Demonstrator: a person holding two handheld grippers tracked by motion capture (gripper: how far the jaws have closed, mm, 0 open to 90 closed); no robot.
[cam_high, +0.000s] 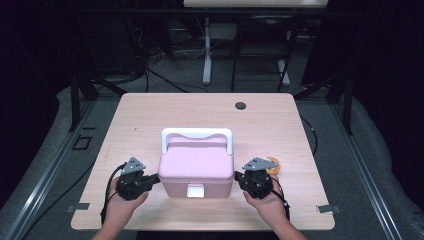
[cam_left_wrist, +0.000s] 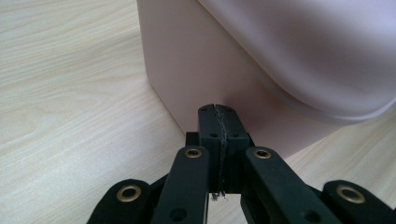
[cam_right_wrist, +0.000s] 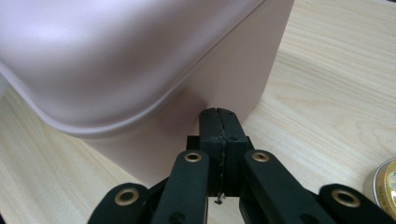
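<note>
A pink lidded box (cam_high: 196, 169) with a white handle (cam_high: 197, 134) and a white front latch (cam_high: 195, 190) sits on the wooden table (cam_high: 150, 115). My left gripper (cam_high: 156, 178) is shut, its tips against the box's left wall (cam_left_wrist: 196, 70); in the left gripper view the jaws meet at the left gripper's tip (cam_left_wrist: 218, 108). My right gripper (cam_high: 237, 177) is shut too, tips at the box's right wall (cam_right_wrist: 224, 79), seen closed at the right gripper's tip (cam_right_wrist: 218, 111). Nothing is held between either pair of jaws.
A small round tin with a gold lid (cam_high: 273, 165) lies just behind my right gripper, and its edge appears in the right gripper view (cam_right_wrist: 385, 186). A dark round grommet (cam_high: 240, 105) is set in the table near the far edge. Chairs and cables stand beyond the table.
</note>
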